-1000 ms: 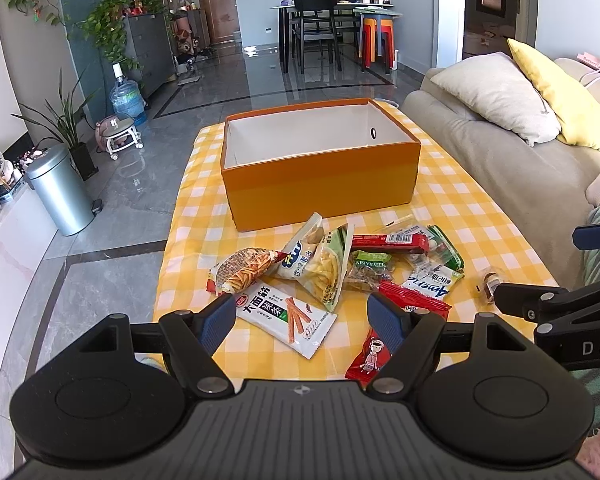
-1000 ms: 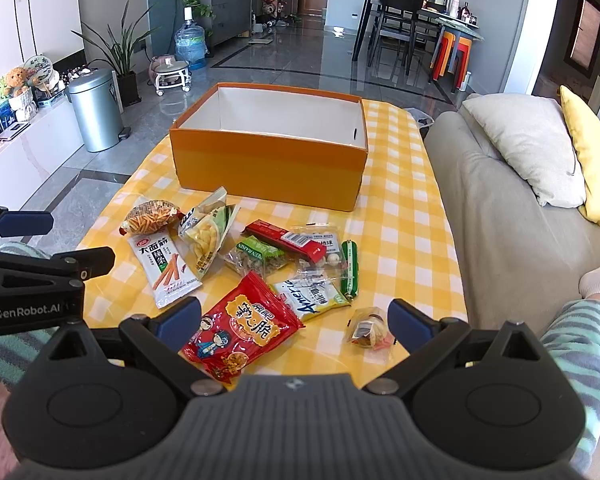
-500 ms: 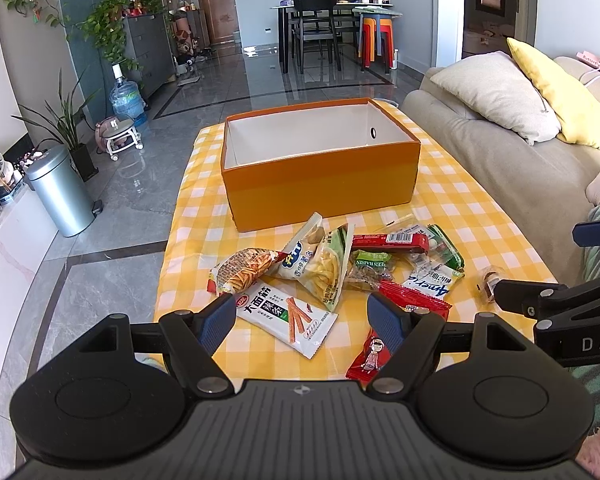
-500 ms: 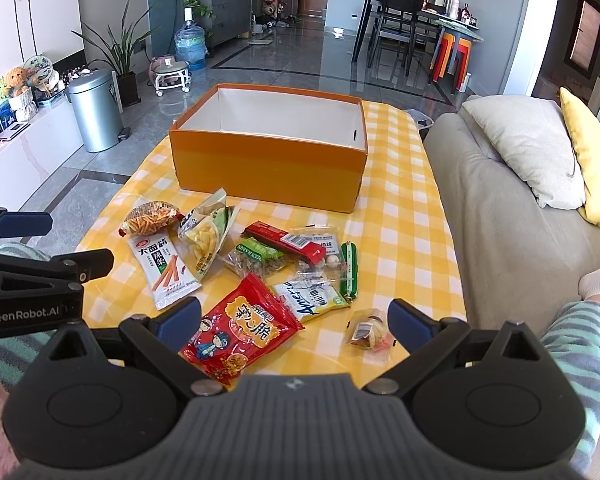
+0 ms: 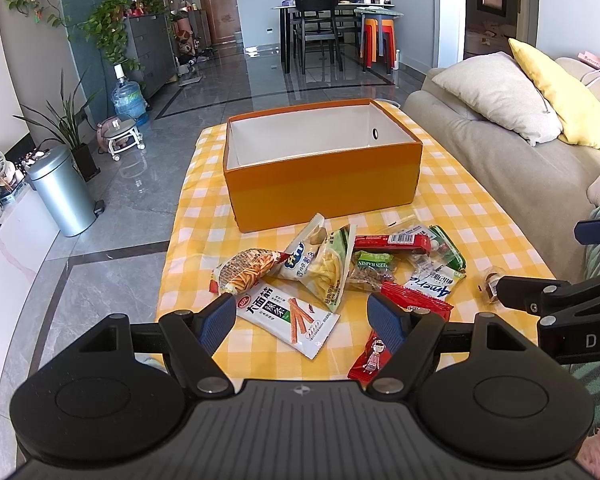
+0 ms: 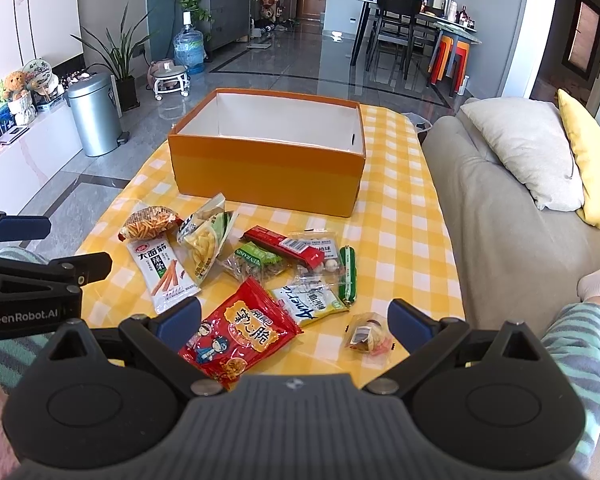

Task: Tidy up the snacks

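Snack packets (image 6: 240, 272) lie loose on the table (image 6: 396, 216), just in front of the empty orange box (image 6: 268, 176) — light, crinkly, slippery, prob. crushable; pinch at sealed edges. Left gripper (image 5: 302, 318) and right gripper (image 6: 296, 320) — jaws wide, holding nothing.

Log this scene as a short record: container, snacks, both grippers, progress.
container: orange box at the far end of the checked tablecloth, open, with nothing visible inside
snacks: loose pile in front of the box, including a red packet, a white packet with sticks pictured and a small clear wrapper
left gripper: open, holding nothing, above the near edge of the pile
right gripper: open, holding nothing, above the red packet
progress: no snack in the box yet
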A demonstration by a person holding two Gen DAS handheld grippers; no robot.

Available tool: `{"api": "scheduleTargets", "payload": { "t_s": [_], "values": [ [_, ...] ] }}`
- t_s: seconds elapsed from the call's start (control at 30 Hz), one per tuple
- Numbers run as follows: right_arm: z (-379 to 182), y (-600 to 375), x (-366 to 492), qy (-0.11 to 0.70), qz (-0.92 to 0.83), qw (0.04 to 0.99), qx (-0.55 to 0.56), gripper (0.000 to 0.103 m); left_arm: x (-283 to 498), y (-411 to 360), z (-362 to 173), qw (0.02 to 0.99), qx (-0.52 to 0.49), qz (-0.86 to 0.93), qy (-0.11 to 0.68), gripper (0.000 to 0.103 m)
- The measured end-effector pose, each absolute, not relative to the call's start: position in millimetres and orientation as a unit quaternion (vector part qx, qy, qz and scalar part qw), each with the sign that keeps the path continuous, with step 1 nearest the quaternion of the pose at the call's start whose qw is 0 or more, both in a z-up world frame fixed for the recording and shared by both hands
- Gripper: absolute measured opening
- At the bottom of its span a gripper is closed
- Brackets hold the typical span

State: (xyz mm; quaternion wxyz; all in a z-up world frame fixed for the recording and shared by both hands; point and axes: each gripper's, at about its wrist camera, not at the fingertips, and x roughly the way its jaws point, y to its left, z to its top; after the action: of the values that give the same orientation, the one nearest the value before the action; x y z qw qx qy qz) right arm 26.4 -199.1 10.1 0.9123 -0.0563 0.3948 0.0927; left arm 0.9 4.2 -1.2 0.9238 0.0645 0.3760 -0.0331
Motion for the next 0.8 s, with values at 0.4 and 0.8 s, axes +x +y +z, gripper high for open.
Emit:
{"api": "scheduleTargets", "payload": {
  "t_s": [0.4, 0.8],
  "values": [
    [10.2, -198.7, 26.1, 0.393, 0.094, 0.913, -0.057, 0.096, 0.8, 3.8, -1.2, 0.924, 0.065, -0.033, 0.375, 0.088],
    [9.2, -198.6, 25.3, 0.394, 0.095, 0.913, -0.059, 0.096, 0.7, 3.4, -1.2, 0.924, 0.065, -0.033, 0.376, 0.088]
  ]
}}
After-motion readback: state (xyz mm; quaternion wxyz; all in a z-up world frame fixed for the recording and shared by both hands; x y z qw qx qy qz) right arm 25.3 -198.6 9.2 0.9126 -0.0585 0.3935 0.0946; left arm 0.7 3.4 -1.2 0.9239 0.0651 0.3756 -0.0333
